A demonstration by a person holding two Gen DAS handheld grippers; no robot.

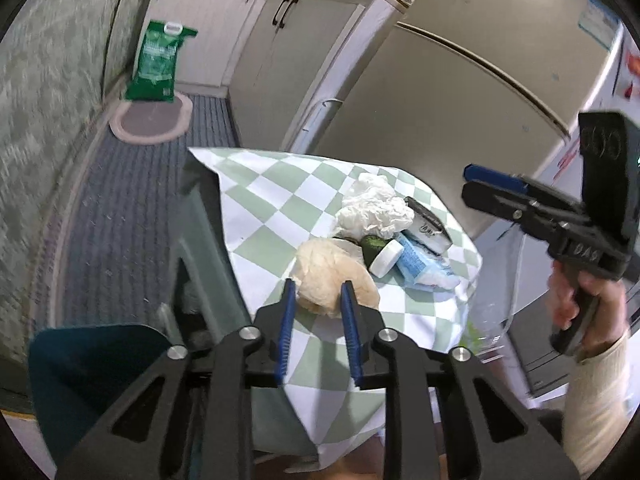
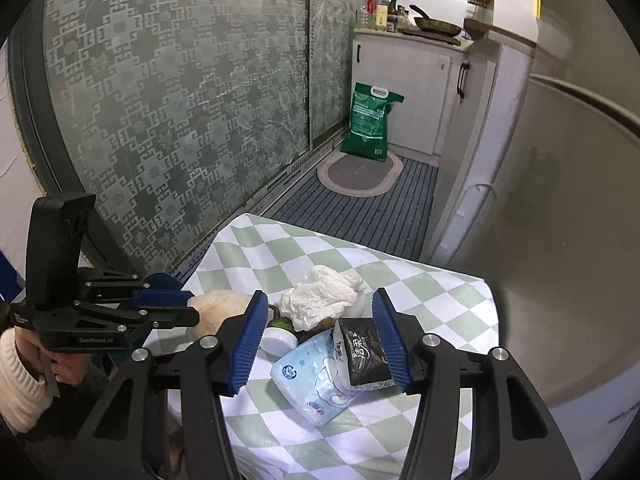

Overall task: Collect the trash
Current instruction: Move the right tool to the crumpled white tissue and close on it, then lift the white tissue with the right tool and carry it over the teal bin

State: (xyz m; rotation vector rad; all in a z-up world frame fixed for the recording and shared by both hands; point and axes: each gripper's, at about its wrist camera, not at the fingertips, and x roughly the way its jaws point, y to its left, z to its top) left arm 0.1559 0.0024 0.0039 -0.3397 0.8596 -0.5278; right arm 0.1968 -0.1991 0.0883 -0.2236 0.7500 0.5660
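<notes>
A pile of trash lies on a green-and-white checked table (image 1: pixel 260 196). A cream crumpled wad (image 1: pixel 332 272) is nearest me; my left gripper (image 1: pixel 319 286) is open with its tips on either side of it. Behind it lie a white crumpled tissue (image 1: pixel 374 204), a small green jar with a white lid (image 1: pixel 382 254), a light blue tissue pack (image 1: pixel 420 264) and a black packet (image 1: pixel 430 226). My right gripper (image 2: pixel 322 302) is open above the blue pack (image 2: pixel 316 376) and black packet (image 2: pixel 362 354), and holds nothing. The white tissue (image 2: pixel 320 298) and the wad (image 2: pixel 218 312) show there too.
A dark teal bin (image 1: pixel 92 372) stands left of the table by a chair back (image 1: pixel 208 240). A fridge (image 1: pixel 460 92) is close on the right. A green sack (image 2: pixel 370 122) and oval mat (image 2: pixel 360 174) are on the floor beyond, by white cabinets (image 2: pixel 404 88).
</notes>
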